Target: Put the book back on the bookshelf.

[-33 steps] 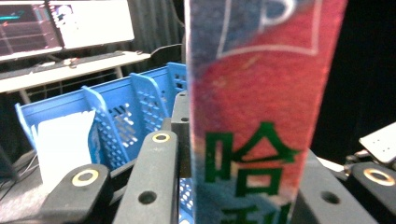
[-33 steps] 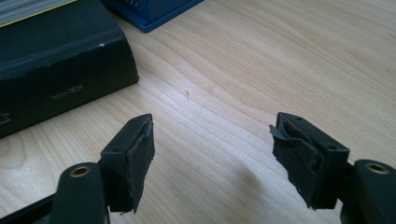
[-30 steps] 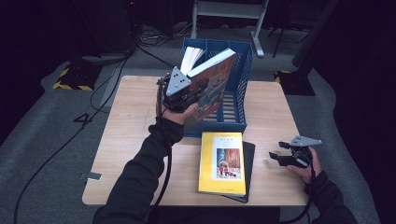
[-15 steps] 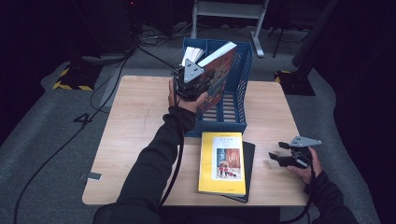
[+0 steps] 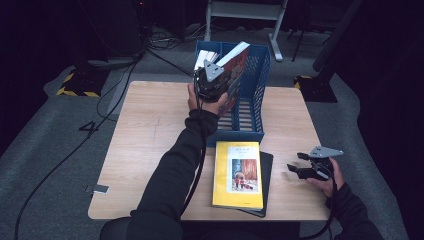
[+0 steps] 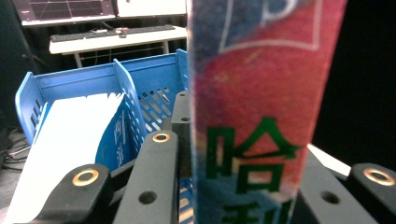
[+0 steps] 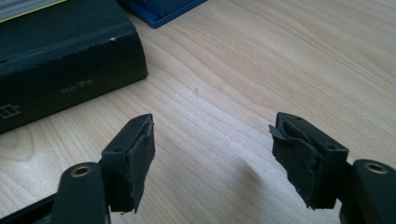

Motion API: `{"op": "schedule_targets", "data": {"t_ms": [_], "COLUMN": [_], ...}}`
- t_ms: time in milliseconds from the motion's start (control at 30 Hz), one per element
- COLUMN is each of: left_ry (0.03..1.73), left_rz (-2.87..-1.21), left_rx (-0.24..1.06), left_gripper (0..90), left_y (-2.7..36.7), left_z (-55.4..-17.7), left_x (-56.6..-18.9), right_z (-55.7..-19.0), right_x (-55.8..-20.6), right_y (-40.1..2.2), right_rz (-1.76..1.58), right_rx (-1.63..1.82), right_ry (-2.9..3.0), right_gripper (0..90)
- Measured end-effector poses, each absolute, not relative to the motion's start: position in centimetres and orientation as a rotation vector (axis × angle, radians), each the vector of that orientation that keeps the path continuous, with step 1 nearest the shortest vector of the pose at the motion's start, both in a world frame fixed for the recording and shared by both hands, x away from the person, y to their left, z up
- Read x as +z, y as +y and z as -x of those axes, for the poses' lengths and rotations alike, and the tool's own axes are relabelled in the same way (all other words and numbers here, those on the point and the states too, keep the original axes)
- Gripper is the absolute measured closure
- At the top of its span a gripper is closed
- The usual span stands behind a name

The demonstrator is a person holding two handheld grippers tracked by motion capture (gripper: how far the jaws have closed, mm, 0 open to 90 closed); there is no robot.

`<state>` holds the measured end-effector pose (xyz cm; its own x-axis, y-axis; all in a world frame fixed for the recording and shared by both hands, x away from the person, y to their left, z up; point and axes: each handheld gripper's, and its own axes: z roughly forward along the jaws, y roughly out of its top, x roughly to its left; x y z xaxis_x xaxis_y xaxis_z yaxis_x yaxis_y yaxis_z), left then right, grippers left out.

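Left gripper raised above blue rack, arm stretched forward, jaws clamped on red book, tilted, spine toward camera. White-edged book stands in rack compartment beside it. Right gripper low over table, jaws wide, empty; black book ahead-left.

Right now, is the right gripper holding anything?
No, the right gripper has its jaws spread apart over bare table, beside the black book.
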<state>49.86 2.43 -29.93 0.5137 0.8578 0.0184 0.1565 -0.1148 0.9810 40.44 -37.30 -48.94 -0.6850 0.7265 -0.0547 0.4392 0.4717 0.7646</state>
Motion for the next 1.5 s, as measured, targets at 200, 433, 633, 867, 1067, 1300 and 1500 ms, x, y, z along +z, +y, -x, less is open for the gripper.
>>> {"op": "schedule_targets", "data": {"t_ms": [200,433,633,867,1067,1300,1500], "left_ry": [0.933,0.991,1.016,1.043,1.067,1.093,1.103], "left_rz": [-1.581,-1.569,-1.57,-1.542,-1.512,-1.51,-1.516], "left_rx": [0.768,0.779,0.787,0.814,0.829,0.816,0.8], "left_gripper": [74.4,74.3,74.4,74.4,74.4,74.3,74.3], "left_y": [1.2,0.4,0.0,-0.6,-1.6,-1.9,-1.8], "left_z": [-51.2,-52.7,-53.9,-54.6,-54.9,-55.4,-55.6], "left_x": [-30.2,-30.6,-31.2,-31.5,-32.3,-33.6,-35.0], "right_z": [-40.4,-40.4,-40.3,-40.3,-40.3,-40.3,-40.3], "right_x": [-48.9,-49.0,-48.9,-49.0,-49.0,-49.0,-49.0], "right_y": [-37.3,-37.1,-37.2,-37.1,-37.1,-37.1,-37.1], "right_rz": [-0.978,-0.971,-0.969,-0.957,-0.956,-0.953,-0.952], "right_rx": [1.069,1.069,1.073,1.07,1.07,1.072,1.073], "right_ry": [2.352,2.368,2.368,2.38,2.38,2.383,2.385], "right_gripper": [30.3,30.3,30.3,30.4,30.3,30.3,30.3]}}
